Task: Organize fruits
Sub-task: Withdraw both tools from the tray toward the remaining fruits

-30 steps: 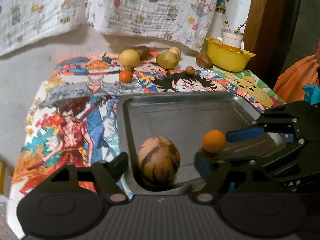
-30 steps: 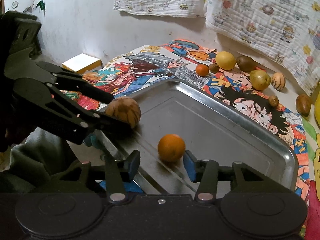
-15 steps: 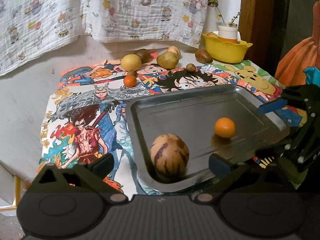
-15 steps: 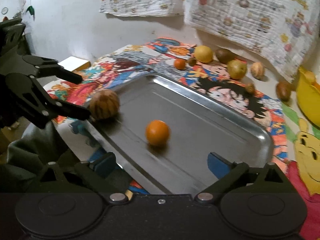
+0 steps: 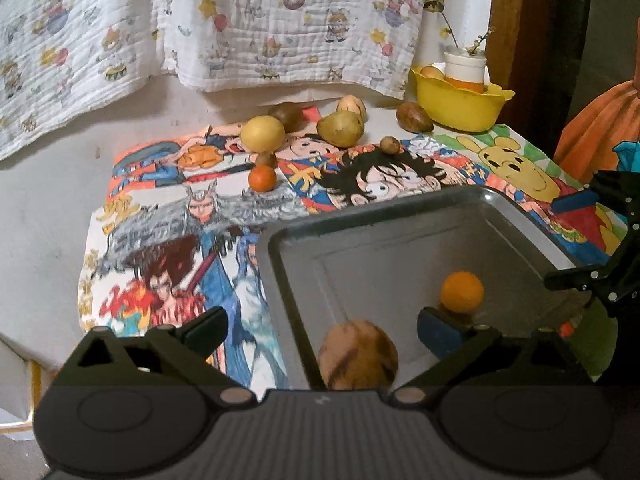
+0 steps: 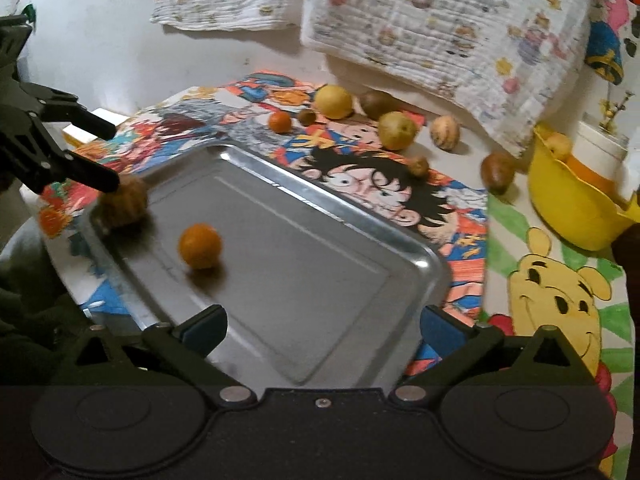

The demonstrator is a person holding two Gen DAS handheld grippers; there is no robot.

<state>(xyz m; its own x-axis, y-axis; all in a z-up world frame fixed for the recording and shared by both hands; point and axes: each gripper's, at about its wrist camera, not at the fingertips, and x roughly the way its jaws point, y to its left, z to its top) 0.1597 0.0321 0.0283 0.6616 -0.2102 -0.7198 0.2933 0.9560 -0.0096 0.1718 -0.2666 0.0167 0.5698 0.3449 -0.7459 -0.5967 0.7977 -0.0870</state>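
Tray [image 6: 434, 268] rim, orange [image 6: 199, 245], tongs [image 6: 320, 330] opening

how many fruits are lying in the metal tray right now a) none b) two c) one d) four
b, the metal tray holds just an orange and a striped brown fruit in its corner; all other fruit sits on the cloth or in the yellow bowl.

No text, label or number can be read anywhere here.

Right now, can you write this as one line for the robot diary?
tray: orange, striped brown fruit inside | left gripper: open, empty | right gripper: opening, empty | cloth: fruits waiting
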